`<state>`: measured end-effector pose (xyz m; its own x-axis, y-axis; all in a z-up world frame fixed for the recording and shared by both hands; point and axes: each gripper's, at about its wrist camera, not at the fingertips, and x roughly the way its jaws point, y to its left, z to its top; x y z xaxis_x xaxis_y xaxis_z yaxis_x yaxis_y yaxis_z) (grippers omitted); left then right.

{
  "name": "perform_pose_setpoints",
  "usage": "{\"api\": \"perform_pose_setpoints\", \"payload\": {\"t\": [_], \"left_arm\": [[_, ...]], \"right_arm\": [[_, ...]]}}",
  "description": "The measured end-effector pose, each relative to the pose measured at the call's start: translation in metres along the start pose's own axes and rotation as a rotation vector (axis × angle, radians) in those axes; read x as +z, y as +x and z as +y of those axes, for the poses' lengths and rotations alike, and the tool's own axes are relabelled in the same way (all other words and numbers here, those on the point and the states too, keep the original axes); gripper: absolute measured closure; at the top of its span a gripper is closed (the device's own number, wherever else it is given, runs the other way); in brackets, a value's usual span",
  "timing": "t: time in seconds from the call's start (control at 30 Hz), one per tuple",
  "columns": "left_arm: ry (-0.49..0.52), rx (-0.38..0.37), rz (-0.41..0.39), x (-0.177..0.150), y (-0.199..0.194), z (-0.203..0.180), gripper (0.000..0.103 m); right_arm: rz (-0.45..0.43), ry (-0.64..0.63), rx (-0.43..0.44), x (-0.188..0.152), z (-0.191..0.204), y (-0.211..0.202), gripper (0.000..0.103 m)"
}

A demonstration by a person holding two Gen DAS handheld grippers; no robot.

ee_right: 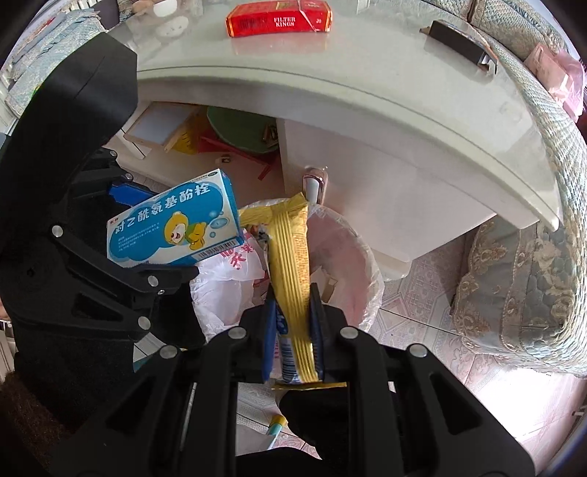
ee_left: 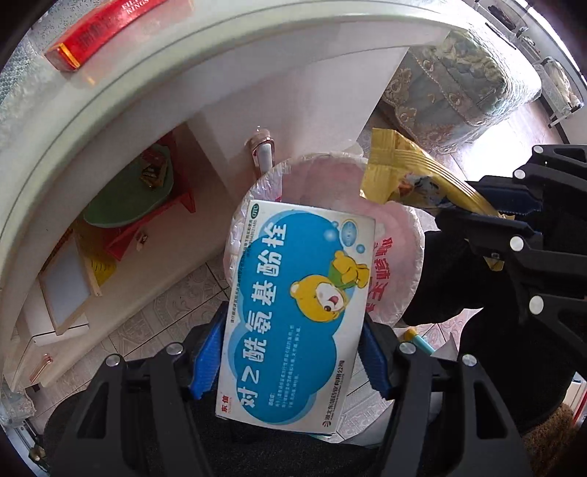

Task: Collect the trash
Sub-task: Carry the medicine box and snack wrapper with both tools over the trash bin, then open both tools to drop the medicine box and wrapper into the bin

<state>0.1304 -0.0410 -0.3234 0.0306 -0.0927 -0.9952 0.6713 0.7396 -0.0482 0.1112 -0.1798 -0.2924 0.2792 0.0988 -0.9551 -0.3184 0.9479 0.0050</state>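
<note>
My left gripper (ee_left: pixel 291 352) is shut on a blue and white medicine box (ee_left: pixel 293 312) with a cartoon bear, held over a trash bin (ee_left: pixel 330 183) lined with a pink plastic bag. The box also shows in the right wrist view (ee_right: pixel 172 224). My right gripper (ee_right: pixel 291 323) is shut on a yellow striped wrapper (ee_right: pixel 290 257) and holds it above the same bin (ee_right: pixel 352 257). The wrapper also shows in the left wrist view (ee_left: pixel 414 172), with the right gripper (ee_left: pixel 488 216) at the right.
A white rounded table (ee_right: pixel 367 91) stands just behind the bin, with a red cigarette pack (ee_right: pixel 279 18) and a dark box (ee_right: pixel 458 44) on top. A green plate on a red stool (ee_left: pixel 135 194) sits under it. A patterned sofa (ee_right: pixel 521 286) is at the right. Tiled floor is below.
</note>
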Motion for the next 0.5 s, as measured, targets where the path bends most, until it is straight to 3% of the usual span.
{"api": "perform_pose_setpoints", "payload": {"t": [0.13,0.5], "left_arm": [[0.006,0.006,0.026,0.002,0.023,-0.002,0.040],[-0.067,-0.076,0.123,0.013,0.087,0.004,0.040]], "right_arm": [[0.021,0.016,-0.005,-0.003,-0.005,0.017,0.086],[0.083,0.121,0.024,-0.012,-0.021,0.068,0.086]]}}
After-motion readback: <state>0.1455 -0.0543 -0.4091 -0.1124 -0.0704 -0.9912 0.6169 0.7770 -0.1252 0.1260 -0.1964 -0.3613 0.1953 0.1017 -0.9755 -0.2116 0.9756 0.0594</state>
